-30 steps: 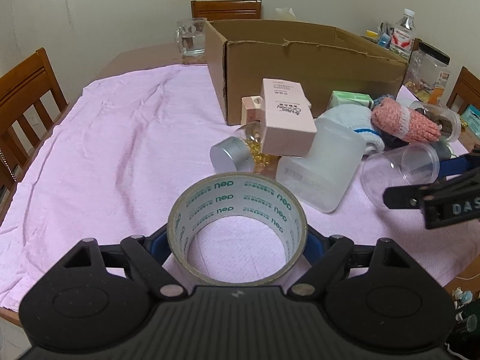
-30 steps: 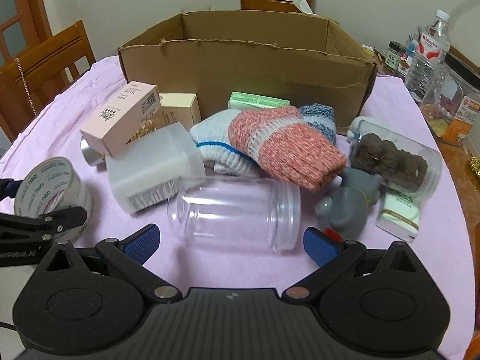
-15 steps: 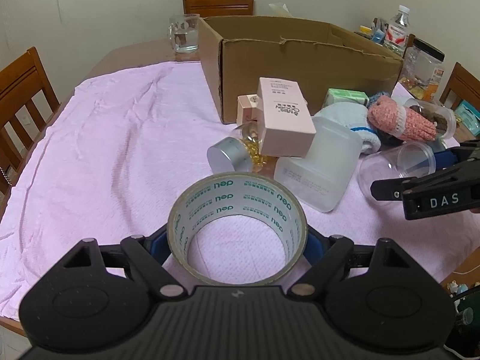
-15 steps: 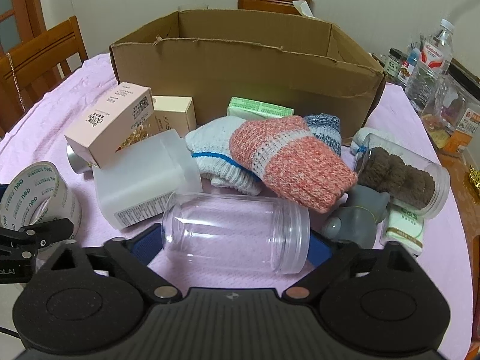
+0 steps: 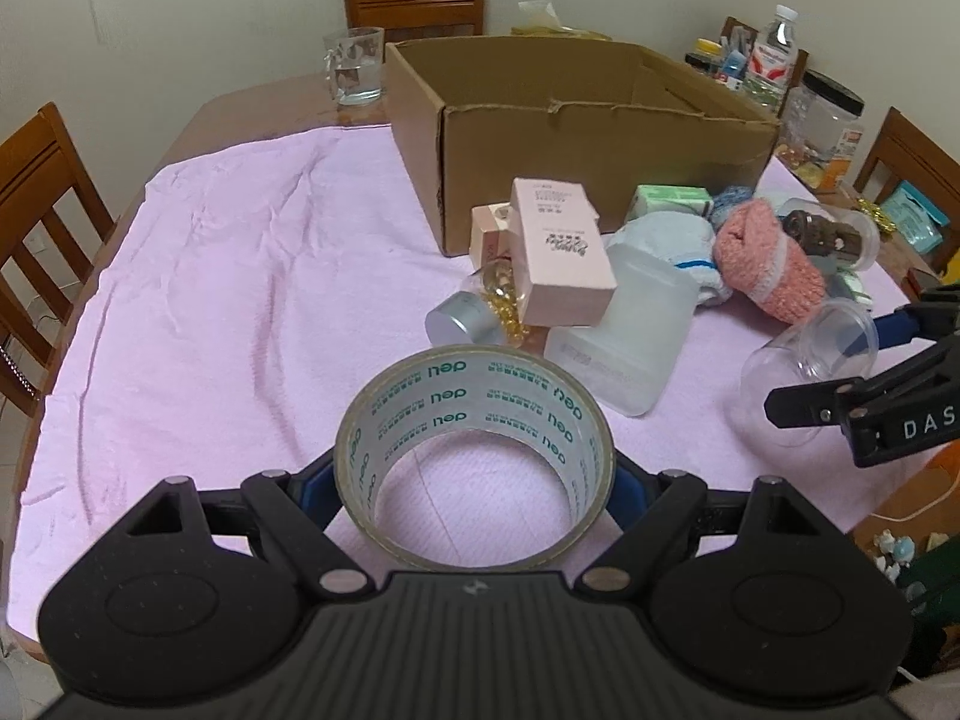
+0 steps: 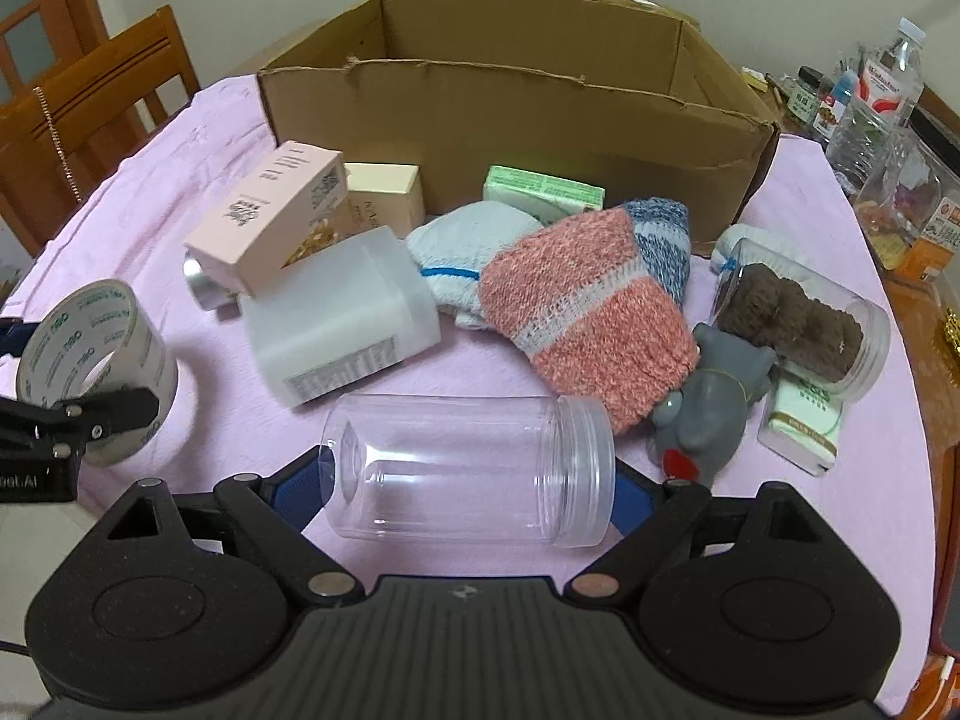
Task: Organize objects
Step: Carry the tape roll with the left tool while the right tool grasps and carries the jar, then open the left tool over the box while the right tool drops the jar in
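My left gripper (image 5: 474, 483) is shut on a roll of clear tape (image 5: 420, 402) and holds it above the pink cloth; the roll also shows in the right wrist view (image 6: 90, 360). My right gripper (image 6: 468, 489) is shut on an empty clear plastic jar (image 6: 468, 474), held sideways, lifted off the cloth; it also shows in the left wrist view (image 5: 810, 372). An open cardboard box (image 6: 510, 120) stands behind a pile: a pink carton (image 6: 270, 216), a frosted white container (image 6: 342, 324), rolled socks (image 6: 582, 312), a grey toy (image 6: 714, 408), a jar of brown stuff (image 6: 792, 318).
A silver-lidded jar with gold bits (image 5: 474, 318) lies by the pink carton. A glass mug (image 5: 354, 66) stands left of the box. Bottles and jars (image 6: 870, 120) crowd the right table edge. Wooden chairs (image 5: 36, 210) surround the table.
My right gripper moved forward around the clear jar, shut on it and lifted it. My left gripper rose with the tape roll, so the box interior now shows.
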The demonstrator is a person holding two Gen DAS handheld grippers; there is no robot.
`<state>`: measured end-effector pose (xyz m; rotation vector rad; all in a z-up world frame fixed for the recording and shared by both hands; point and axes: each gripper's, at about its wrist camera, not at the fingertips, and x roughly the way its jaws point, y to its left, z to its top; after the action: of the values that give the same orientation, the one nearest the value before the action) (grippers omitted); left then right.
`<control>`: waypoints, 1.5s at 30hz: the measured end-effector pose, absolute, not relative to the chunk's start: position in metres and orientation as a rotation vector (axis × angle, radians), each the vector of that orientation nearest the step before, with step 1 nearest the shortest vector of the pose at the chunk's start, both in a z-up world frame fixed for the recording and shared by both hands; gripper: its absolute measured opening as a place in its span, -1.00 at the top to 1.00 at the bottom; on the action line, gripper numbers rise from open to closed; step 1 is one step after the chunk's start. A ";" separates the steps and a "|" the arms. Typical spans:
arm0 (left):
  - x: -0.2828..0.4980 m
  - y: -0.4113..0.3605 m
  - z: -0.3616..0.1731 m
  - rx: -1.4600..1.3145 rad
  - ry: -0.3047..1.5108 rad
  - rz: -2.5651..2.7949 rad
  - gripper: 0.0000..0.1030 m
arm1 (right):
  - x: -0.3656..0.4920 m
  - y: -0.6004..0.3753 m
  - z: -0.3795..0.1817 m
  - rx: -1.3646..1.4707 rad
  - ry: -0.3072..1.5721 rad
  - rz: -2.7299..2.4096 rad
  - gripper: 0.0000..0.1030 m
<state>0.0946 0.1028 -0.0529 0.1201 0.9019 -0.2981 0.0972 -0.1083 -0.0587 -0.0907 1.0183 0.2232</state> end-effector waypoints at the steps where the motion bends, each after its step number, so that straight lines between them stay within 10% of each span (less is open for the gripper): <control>1: 0.095 0.103 -0.050 0.125 0.906 -0.301 -0.63 | 0.095 -0.109 -0.055 -0.090 1.019 0.228 -0.83; 26: 0.219 0.024 0.045 0.110 0.802 -0.289 -0.63 | 0.180 -0.153 0.032 -0.101 0.963 0.379 -0.83; 45: 0.327 -0.012 -0.003 0.080 0.908 -0.227 -0.63 | 0.297 -0.163 0.025 -0.133 0.938 0.392 -0.83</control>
<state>0.3271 -0.0122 -0.0029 0.0800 0.9075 -0.2272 0.2966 -0.1631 0.0247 -0.1331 0.9384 0.3917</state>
